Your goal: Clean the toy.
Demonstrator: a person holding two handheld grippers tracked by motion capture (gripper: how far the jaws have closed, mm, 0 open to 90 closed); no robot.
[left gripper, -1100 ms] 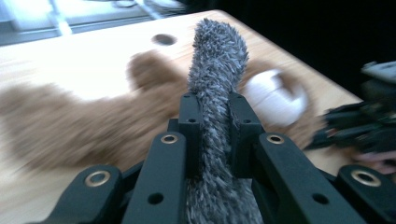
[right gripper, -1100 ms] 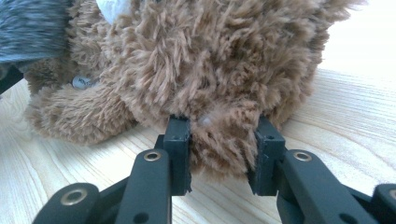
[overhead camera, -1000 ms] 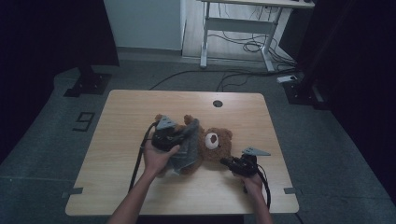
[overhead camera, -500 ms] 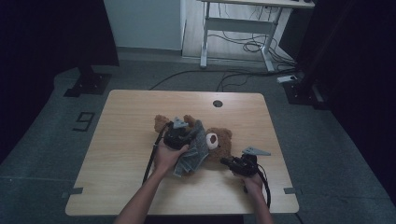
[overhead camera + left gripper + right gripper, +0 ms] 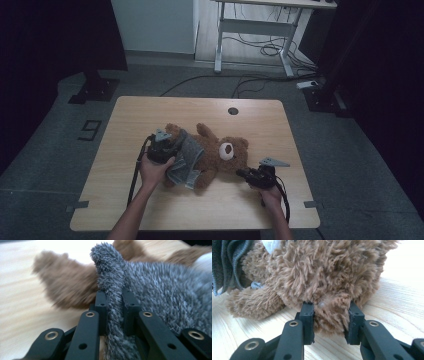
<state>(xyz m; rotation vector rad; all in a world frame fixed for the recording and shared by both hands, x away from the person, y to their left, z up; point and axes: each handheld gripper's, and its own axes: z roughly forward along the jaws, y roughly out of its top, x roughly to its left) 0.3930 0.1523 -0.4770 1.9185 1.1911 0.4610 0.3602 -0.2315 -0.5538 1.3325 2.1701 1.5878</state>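
A shaggy brown plush teddy bear (image 5: 220, 157) lies on its back near the middle of a pale wood-grain table (image 5: 150, 115), its long axis running roughly from nine o'clock to three o'clock in the high view, with the head and white muzzle toward three o'clock and the legs toward nine to ten o'clock. A soft grey fleece garment (image 5: 187, 159), short-napped and rumpled, wraps the bear's lower body and bunches toward seven o'clock. The left hand-held gripper (image 5: 167, 148), gripped by the person's left hand (image 5: 154, 170) at the nine o'clock end of the toy, is closed tight on a raised fold of that grey fleece; in the left gripper view the fabric (image 5: 112, 290) stands pinched between the two black jaws, with blurred brown fur behind it. The right hand-held gripper (image 5: 241, 173), at four o'clock from the bear's head, is clamped on a tuft of long brown pile at the head's underside; in the right gripper view the fur (image 5: 329, 280) bulges between its jaws just above the table's boards (image 5: 397, 312).
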